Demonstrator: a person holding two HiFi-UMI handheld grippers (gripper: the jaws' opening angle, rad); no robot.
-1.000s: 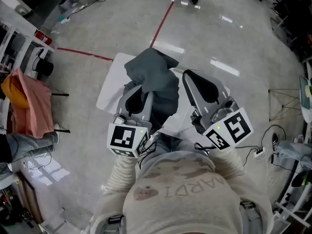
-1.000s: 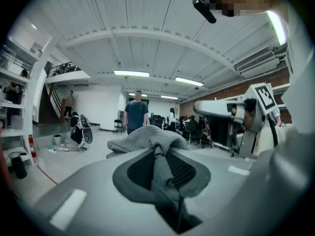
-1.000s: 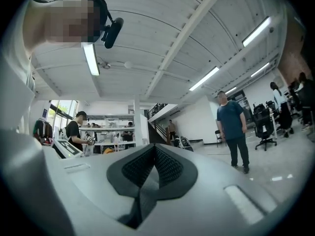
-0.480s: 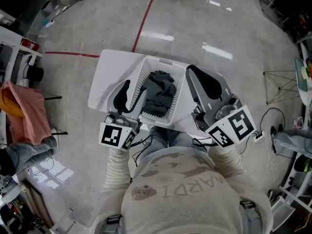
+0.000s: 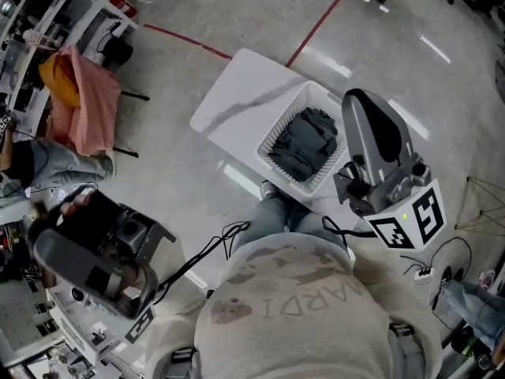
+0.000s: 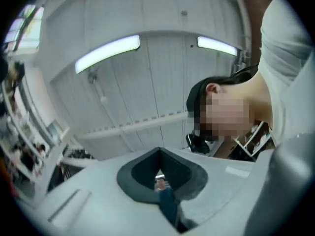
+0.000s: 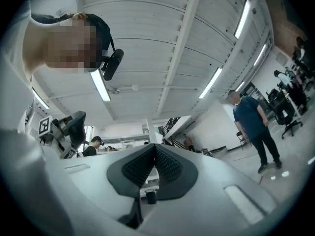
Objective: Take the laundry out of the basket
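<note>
A white slatted laundry basket (image 5: 272,136) stands on a white table (image 5: 237,93). Dark grey laundry (image 5: 305,142) lies bunched inside it. My right gripper (image 5: 359,99) is just right of the basket, raised, its jaws shut on nothing. In the right gripper view the right gripper (image 7: 155,147) points up at the ceiling. My left gripper (image 5: 71,239) hangs far off at the lower left, well away from the table. In the left gripper view the left gripper (image 6: 160,151) also aims at the ceiling, pads together and empty. Neither gripper view shows the basket.
A pink cloth (image 5: 87,97) hangs on a rack at the left, beside cluttered shelves (image 5: 31,22). Red tape lines (image 5: 316,26) cross the grey floor. A cable (image 5: 213,247) runs from the left gripper. A person (image 7: 253,127) stands farther off.
A second ago the left gripper held the dark garment up over the basket. The garment is back in the basket, and the left gripper has swung away to the lower left.
</note>
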